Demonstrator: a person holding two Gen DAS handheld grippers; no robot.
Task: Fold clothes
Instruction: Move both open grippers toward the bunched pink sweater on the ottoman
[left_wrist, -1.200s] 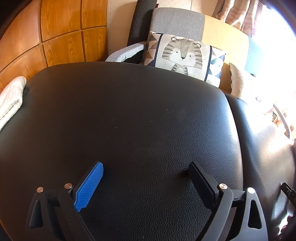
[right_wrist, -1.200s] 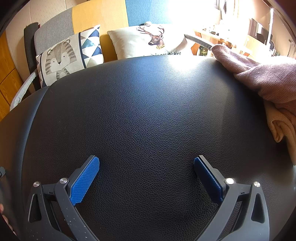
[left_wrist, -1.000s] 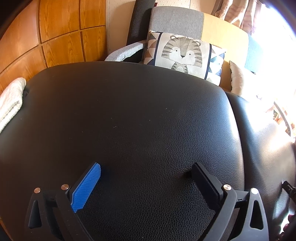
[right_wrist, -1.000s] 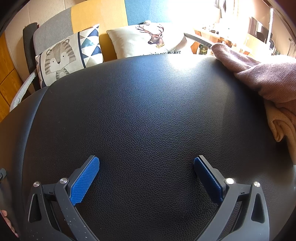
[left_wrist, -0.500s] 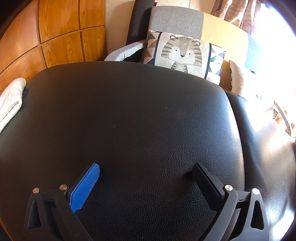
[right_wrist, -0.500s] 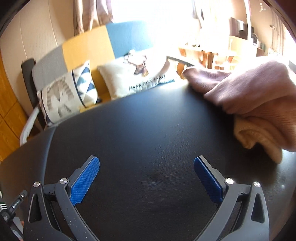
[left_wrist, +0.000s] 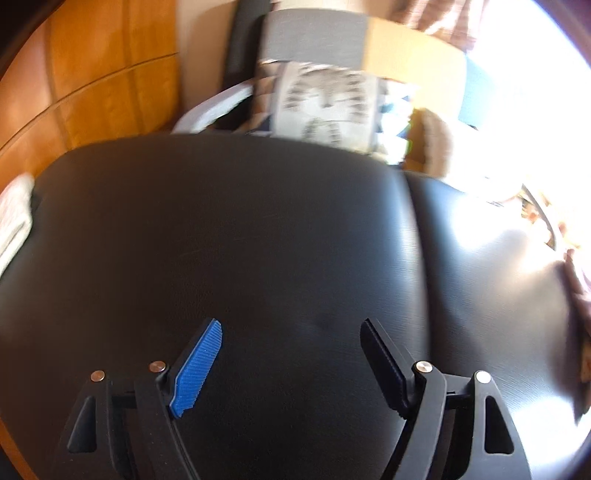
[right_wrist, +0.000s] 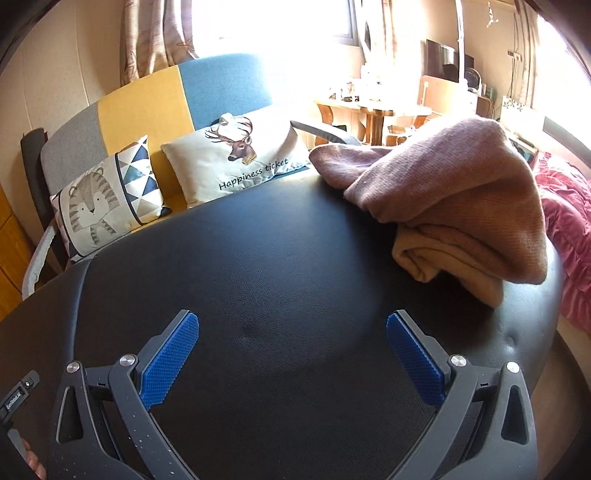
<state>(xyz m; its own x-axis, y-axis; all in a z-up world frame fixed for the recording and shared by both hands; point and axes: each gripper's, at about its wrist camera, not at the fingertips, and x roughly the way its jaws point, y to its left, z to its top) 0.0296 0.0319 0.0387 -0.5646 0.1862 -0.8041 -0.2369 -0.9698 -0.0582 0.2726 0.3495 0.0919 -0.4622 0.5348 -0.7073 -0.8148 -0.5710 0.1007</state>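
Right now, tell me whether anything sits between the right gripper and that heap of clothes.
Nothing visible does. Only bare black leather surface lies between the open right gripper and the pink and tan clothes pile, which sits ahead and to its right.

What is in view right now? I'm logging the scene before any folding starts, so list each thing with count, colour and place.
Black padded surface: one, black, under both grippers.
Pink knit garment: one, dusty pink, heaped at the surface's far right.
Tan garment: one, beige, bunched under the pink one.
White folded cloth: one, white, at the left edge in the left wrist view.
Tiger cushion: one, white with blue triangles, on the sofa.
Deer cushion: one, cream, beside the tiger cushion.
Sofa: one, grey, yellow and blue panels, behind the surface.
Red bedding: one, far right.
Left gripper: jaws apart, holding nothing.
Right gripper: jaws apart, holding nothing.
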